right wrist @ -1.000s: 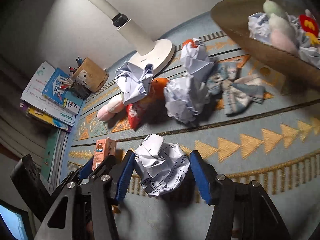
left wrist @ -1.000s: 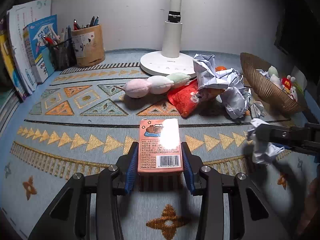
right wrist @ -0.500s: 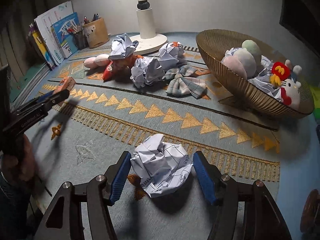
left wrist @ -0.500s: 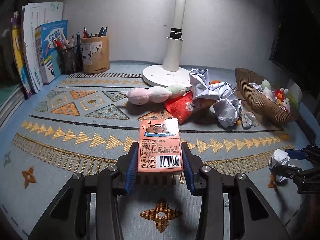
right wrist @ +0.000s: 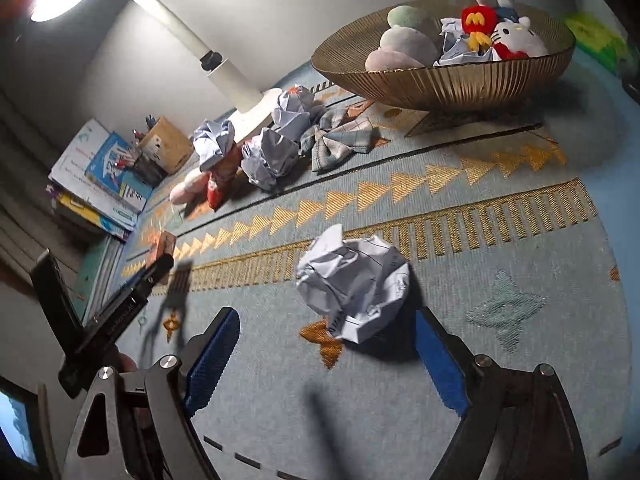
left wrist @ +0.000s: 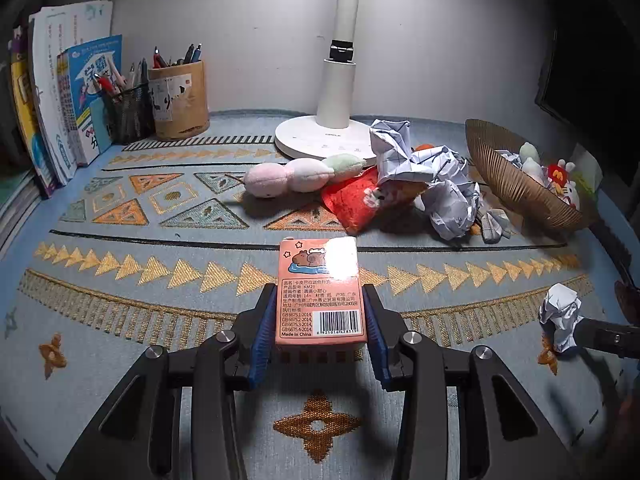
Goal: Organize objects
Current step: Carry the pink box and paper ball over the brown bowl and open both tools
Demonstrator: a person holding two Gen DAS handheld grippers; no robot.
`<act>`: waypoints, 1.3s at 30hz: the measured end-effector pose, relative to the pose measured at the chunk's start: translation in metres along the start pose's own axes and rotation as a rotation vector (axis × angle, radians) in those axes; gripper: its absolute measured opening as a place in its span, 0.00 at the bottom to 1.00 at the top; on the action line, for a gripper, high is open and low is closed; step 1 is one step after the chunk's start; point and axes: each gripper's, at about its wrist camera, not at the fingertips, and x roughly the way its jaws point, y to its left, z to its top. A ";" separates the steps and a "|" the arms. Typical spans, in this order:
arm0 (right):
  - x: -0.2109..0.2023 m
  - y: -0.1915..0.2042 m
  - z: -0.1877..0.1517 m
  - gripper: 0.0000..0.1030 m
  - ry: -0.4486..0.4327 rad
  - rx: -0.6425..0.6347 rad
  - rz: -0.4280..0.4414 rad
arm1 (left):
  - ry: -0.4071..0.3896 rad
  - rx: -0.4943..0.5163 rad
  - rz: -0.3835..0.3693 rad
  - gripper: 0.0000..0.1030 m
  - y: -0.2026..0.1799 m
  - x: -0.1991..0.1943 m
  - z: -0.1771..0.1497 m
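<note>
A patterned mat (left wrist: 120,320) covers the desk, a ribbed bowl (right wrist: 460,80) of plush toys at its far side. The left gripper (left wrist: 320,320) clamps a pink card box (left wrist: 320,292). The right gripper (right wrist: 328,348) stands wide apart around a crumpled paper ball (right wrist: 354,284), not squeezing it.

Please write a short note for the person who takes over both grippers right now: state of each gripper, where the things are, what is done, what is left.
Left gripper: jaws shut on the pink card box, held above the mat.
Right gripper: jaws open; the paper ball sits between them, apparently released.
Done: some plush toys and paper already lie in the wicker bowl.
Left: paper balls, a red pouch, a plush skewer and a checked bow near the lamp base.
</note>
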 end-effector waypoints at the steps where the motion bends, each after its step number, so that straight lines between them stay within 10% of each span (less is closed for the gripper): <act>1: 0.004 0.004 0.001 0.84 -0.006 -0.001 -0.023 | 0.000 0.002 0.003 0.37 0.000 0.000 0.000; 8: 0.020 0.016 0.007 0.56 -0.082 -0.074 -0.241 | 0.008 0.008 -0.006 0.37 -0.001 0.002 0.000; 12: 0.017 0.012 0.007 0.48 -0.096 -0.079 -0.204 | 0.012 0.019 -0.011 0.37 -0.003 0.003 0.000; 18: -0.016 0.002 0.014 0.47 -0.157 -0.082 -0.165 | -0.018 0.080 0.006 0.37 -0.018 -0.005 0.000; 29: -0.130 -0.030 0.091 0.48 -0.440 -0.019 -0.234 | -0.096 0.088 -0.268 0.37 -0.102 -0.024 0.097; 39: -0.130 -0.038 0.188 0.48 -0.489 -0.015 -0.273 | 0.026 0.000 -0.411 0.37 -0.171 0.059 0.170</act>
